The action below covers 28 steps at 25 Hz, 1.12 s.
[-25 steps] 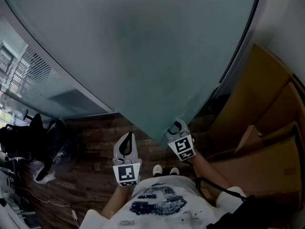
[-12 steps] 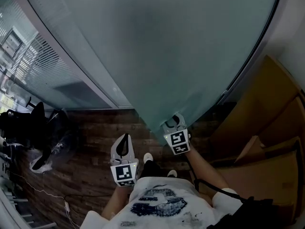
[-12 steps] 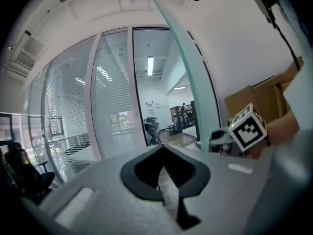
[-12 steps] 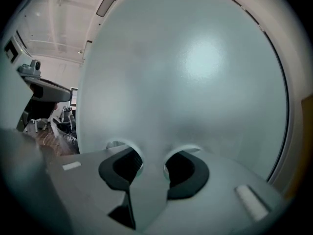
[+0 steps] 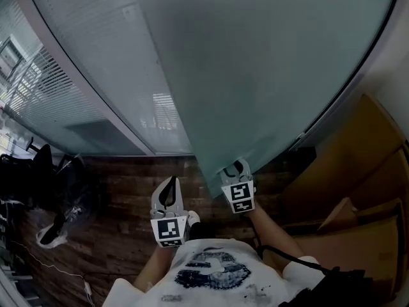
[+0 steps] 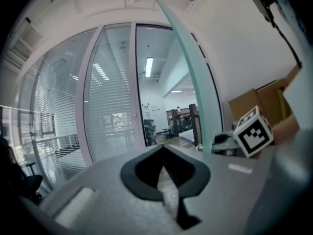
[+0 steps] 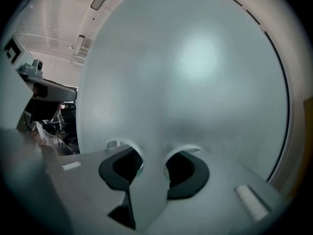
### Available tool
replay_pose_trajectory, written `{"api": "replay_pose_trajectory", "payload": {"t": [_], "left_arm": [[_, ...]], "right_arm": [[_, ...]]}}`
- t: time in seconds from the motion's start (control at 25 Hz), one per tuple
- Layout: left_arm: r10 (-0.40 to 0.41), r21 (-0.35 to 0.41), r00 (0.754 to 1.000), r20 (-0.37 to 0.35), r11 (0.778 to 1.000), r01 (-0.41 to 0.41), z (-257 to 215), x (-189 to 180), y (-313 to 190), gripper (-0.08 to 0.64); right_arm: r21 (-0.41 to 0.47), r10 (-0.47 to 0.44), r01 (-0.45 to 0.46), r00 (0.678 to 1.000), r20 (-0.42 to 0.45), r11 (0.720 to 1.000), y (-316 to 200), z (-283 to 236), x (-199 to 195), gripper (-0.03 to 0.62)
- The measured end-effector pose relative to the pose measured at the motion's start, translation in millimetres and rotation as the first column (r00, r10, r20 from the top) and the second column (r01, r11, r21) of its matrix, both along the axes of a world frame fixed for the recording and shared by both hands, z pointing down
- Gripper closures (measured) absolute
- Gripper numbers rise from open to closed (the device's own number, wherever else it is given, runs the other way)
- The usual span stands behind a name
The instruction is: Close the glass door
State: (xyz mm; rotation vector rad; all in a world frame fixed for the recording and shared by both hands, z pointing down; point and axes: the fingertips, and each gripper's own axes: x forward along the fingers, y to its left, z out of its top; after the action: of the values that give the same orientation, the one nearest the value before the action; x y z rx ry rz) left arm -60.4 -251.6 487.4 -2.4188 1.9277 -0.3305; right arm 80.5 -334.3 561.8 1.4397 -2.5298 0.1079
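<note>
Frosted glass door [image 5: 268, 75], near edge clamped by right gripper [image 5: 237, 169] fingers; left gripper [image 5: 169, 185] fingers pressed together, empty; door top cut off

head: steeply down | gripper views: forward | shared: glass door [image 5: 268, 75]

Cardboard boxes [image 5: 358, 184] on wooden floor [image 5: 124, 190]

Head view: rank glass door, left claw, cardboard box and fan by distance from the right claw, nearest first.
1. glass door, edge between the right claw's jaws
2. left claw, just left
3. cardboard box, right
4. fan, far left
</note>
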Motion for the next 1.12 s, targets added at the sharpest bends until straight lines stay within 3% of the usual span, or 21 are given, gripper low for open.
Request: {"api": "replay_pose_trajectory", "payload": {"t": [0.64, 1.12], "left_arm": [[0.103, -0.012, 0.995, -0.004, 0.995, -0.103, 9, -82, -106, 0.557], [0.129, -0.025, 0.992, -0.011, 0.991, -0.129, 15, -124, -133, 0.557]], "right_arm": [[-0.001, 0.128, -0.128, 0.992, -0.008, 0.992, -99, 10, -32, 0.449], [-0.012, 0.171, -0.171, 0.985, -0.013, 0.985, -148, 7, -43, 0.454]]}}
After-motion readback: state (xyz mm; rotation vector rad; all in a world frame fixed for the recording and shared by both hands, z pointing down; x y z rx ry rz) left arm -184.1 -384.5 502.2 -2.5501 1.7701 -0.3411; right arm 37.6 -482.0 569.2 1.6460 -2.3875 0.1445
